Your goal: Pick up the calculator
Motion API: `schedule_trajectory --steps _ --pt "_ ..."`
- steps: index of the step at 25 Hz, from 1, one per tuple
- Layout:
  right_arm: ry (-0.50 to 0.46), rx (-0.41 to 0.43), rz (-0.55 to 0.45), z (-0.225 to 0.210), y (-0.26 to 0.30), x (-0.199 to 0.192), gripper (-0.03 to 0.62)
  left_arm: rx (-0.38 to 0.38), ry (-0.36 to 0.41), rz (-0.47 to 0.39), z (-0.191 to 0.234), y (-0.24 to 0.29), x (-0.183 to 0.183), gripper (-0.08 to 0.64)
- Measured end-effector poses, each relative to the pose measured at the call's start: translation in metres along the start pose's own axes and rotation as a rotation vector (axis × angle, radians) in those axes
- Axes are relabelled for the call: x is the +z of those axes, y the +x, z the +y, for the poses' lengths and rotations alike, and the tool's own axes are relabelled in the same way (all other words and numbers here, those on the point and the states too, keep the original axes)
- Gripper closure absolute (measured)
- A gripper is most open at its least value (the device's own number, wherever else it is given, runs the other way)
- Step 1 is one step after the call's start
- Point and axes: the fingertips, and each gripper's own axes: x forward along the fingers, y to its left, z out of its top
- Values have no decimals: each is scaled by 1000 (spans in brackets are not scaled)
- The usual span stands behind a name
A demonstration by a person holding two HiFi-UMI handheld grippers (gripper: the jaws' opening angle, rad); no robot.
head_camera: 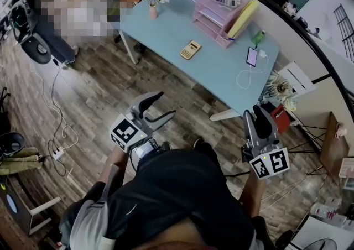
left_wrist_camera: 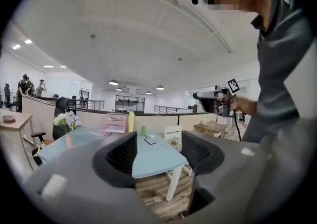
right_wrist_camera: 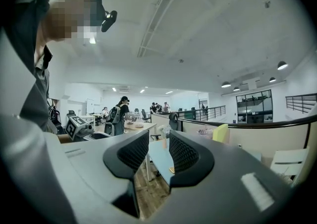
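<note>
Head view: calculator (head_camera: 190, 50) beyond left claw (head_camera: 166, 104)

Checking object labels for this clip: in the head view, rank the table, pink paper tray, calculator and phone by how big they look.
Largest to smallest:
1. the table, by far the biggest
2. the pink paper tray
3. the calculator and the phone look about alike, so I leave them unranked
</note>
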Motion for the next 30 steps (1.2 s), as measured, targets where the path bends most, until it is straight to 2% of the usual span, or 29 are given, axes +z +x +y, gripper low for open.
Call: schedule_trajectory --steps 5,11,15,17,30 --pt "43 35 14 -27 17 -13 474 38 -17 33 6 17 -2 256" --pt "74 126 -21 -66 52 -8 474 104 3 43 16 50 18 256" --pt "90 180 -20 -92 69 -12 474 150 -12 62 16 72 31 256" --pt "99 202 -26 -103 78 -12 474 172 11 51 20 80 32 256" --pt "146 334 -17 -152 112 -20 476 311 16 79 22 116 36 256"
